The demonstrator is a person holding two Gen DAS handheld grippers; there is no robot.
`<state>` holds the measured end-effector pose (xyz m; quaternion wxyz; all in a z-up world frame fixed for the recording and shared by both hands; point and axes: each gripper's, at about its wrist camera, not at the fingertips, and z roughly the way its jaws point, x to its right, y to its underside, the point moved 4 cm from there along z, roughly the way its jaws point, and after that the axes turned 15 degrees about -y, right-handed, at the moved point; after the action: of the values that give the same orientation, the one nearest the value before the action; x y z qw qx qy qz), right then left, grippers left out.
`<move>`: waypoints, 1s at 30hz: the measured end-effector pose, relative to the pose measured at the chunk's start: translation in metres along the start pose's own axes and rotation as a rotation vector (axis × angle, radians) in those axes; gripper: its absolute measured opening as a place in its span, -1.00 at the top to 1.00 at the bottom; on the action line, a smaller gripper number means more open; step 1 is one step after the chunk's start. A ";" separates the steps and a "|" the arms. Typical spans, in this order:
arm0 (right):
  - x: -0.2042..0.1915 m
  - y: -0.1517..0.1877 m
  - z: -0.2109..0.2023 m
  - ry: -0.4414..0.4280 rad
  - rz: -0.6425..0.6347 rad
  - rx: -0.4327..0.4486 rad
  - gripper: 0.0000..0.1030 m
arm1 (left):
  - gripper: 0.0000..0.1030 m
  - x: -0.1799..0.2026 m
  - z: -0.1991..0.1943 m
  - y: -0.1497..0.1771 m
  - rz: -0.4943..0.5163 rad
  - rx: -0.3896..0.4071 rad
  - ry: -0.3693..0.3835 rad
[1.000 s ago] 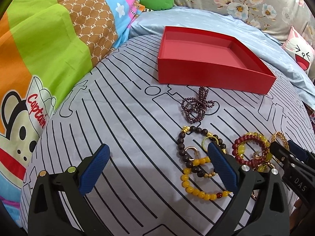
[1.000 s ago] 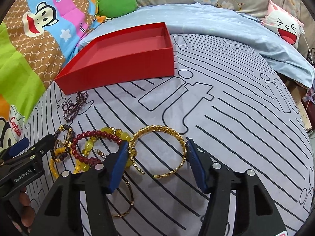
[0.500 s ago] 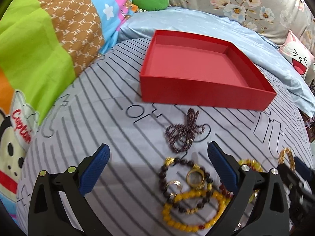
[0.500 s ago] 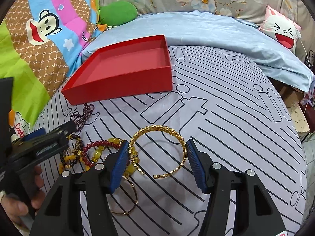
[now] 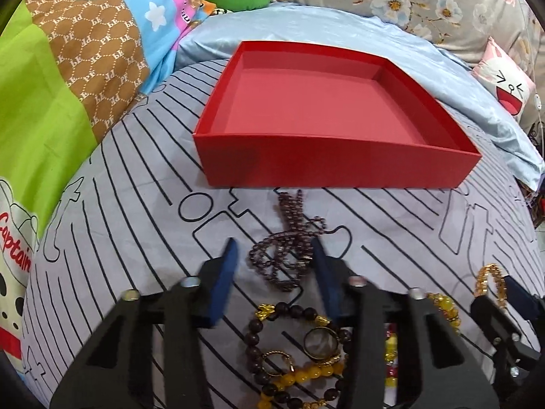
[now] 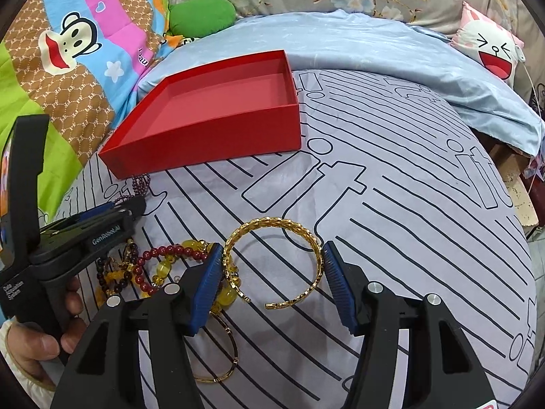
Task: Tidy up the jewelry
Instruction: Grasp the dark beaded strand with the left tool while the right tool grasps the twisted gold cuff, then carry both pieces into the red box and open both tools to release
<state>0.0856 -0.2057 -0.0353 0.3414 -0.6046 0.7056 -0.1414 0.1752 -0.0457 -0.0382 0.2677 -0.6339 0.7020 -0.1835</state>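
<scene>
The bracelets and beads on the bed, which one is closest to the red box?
The dark purple bead string. It lies bunched up just in front of the red box, with one end nearly touching its wall. The other bracelets lie farther back.

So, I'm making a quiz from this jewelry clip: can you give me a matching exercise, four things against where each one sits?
Things
1. purple bead strand
2. gold open cuff
3. red box
4. thin gold bangle

Places
A. between the right gripper's fingers
B. beyond all the jewelry, nothing inside
C. between the left gripper's fingers
D. under the right gripper's left finger

Pairs: 1-C, 2-A, 3-B, 4-D
</scene>
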 end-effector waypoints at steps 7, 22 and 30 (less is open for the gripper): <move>-0.006 0.000 -0.004 -0.014 -0.012 0.005 -0.11 | 0.83 -0.003 -0.010 0.003 -0.013 -0.005 0.057; -0.032 -0.049 -0.035 -0.092 -0.072 0.078 -0.11 | 0.85 -0.012 -0.081 -0.032 -0.006 0.091 0.116; -0.038 -0.134 -0.018 -0.177 -0.092 0.097 -0.11 | 0.84 -0.001 -0.101 -0.112 0.016 0.227 0.124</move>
<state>0.1770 -0.2042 0.0713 0.4245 -0.6292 0.6364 -0.1373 0.2030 -0.0678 0.1085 0.2954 -0.5813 0.6969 -0.2986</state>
